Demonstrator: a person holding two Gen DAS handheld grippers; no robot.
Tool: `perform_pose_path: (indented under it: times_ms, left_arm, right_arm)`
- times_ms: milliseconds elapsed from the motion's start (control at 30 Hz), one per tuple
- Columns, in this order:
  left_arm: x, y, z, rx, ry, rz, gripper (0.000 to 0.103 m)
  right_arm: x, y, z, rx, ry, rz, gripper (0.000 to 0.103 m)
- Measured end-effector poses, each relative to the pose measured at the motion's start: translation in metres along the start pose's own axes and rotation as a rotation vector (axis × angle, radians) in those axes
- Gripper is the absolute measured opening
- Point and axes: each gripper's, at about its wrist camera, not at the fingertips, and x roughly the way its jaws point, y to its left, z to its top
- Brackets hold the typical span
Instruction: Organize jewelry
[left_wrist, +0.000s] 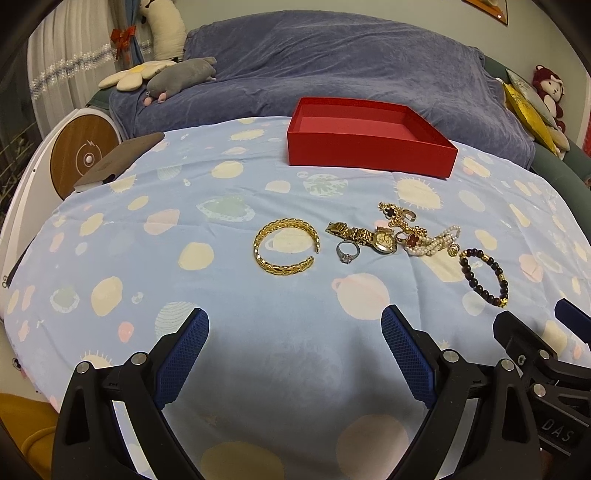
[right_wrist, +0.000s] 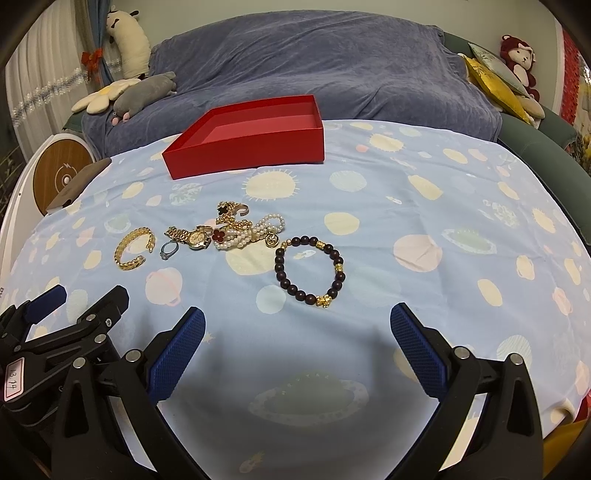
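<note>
Both hand-held grippers (left_wrist: 295, 332) (right_wrist: 297, 330) gape wide; jewelry (left_wrist: 384, 240) lies beyond, untouched.

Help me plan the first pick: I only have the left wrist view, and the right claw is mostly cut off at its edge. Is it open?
Observer: Yes. The right claw is open, its fingers wide apart with nothing between them.
Operator: What lies ahead of it?
Observer: The beaded bracelet lies flat almost straight ahead.
Operator: Is there any jewelry to the right of that bracelet?
Observer: None. Only the patterned cloth shows there.
</note>
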Motion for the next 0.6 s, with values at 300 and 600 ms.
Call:
perform_pose_path:
  times_ms: [300, 600]
  left_arm:
    - [0.001, 0.003, -0.002, -0.028, -0.016, -0.031, 0.093]
    - [0.009, 0.01, 0.004, 0.007, 0.029, -0.017, 0.093]
  right_arm:
    - [0.002, -0.001, 0.001, 0.0, 0.005, -0.004, 0.098]
    - [0.011, -0.023, 0.005, 0.038, 0.016, -0.043, 0.098]
